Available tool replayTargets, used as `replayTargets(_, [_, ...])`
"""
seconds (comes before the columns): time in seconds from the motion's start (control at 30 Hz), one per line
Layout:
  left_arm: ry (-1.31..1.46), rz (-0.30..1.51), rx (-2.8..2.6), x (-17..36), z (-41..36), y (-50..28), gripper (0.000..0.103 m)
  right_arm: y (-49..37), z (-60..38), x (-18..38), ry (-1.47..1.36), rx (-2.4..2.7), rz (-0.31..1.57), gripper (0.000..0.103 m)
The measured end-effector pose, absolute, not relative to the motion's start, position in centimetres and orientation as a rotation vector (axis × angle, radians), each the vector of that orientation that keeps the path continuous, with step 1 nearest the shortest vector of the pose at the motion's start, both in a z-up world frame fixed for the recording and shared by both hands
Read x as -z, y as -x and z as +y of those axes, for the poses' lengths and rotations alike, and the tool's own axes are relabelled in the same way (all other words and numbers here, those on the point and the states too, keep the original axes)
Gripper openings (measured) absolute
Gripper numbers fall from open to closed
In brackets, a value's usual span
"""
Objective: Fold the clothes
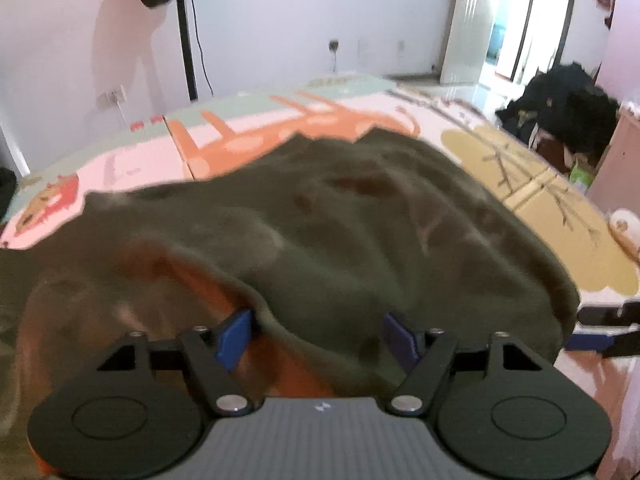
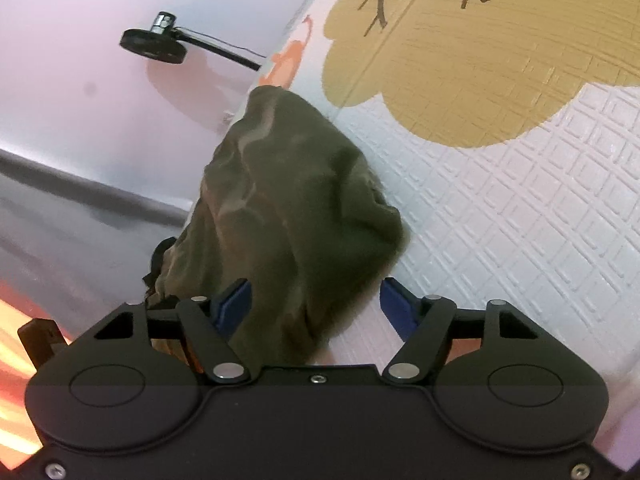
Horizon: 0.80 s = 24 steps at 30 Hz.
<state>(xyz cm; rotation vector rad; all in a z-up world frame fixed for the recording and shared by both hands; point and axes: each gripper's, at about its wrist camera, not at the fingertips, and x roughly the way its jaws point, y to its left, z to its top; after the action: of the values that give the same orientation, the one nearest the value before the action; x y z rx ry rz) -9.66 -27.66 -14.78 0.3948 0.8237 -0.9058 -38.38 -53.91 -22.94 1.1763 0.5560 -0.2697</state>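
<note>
an olive garment [image 1: 340, 220] lies rumpled on the printed play mat [image 1: 532, 184], its near edge bunched between both tools. the left gripper [image 1: 320, 332] stands wide, cloth between its blue pads but not pinched. the right gripper [image 2: 316, 304] is likewise spread, fabric heaped against its left pad [image 2: 234, 304] only.

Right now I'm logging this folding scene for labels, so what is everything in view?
garment: one, olive green with orange lining, crumpled on the mat
mat: one, pale with orange and tan cartoon prints, under the garment
stand: one, black, at the far wall
door: one, white, open, far right
dark pile: one, black, by the door
left gripper: one, black with blue pads, open over the garment's edge
right gripper: one, same, open around a fold
</note>
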Motion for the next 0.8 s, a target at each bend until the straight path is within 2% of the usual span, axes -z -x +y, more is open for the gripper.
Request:
replayTargets(0.03, [-0.416,0.823,0.906,15.1,-28.0,9.8,0.078,37.9,-53.9,22.8,-1.172,0.274,0.551,0.081])
replayTargets(0.13, [-0.465,0.815,0.902,15.5,-28.6,10.3,0.083,35.6,-53.8,22.4,-1.128,0.29,0.552,0.095])
replayTargets(0.23, [-0.487,0.818,0.905,15.8,-28.8,10.4,0.086,33.5,-53.4,21.9,-1.054,0.301,0.56,0.101])
replayTargets(0.37, [-0.472,0.837,0.909,16.0,-28.8,10.1,0.088,31.4,-53.0,21.3,-0.984,0.321,0.57,0.101])
replayTargets(0.57, [-0.461,0.848,0.913,16.0,-28.7,9.9,0.09,29.6,-53.3,20.8,-0.953,0.335,0.594,0.088])
replayTargets(0.67, [-0.456,0.856,0.913,16.0,-28.8,9.8,0.091,29.1,-54.0,20.9,-0.982,0.328,0.591,0.074])
replayTargets(0.7, [-0.454,0.859,0.913,16.1,-28.8,9.8,0.091,29.0,-54.2,20.8,-0.974,0.324,0.592,0.065])
replayTargets(0.73, [-0.451,0.862,0.913,16.1,-28.9,9.7,0.091,28.9,-54.3,20.7,-0.965,0.32,0.593,0.052])
replayTargets(0.8, [-0.453,0.863,0.914,16.2,-28.9,9.7,0.092,28.6,-54.6,20.6,-0.947,0.313,0.594,0.041])
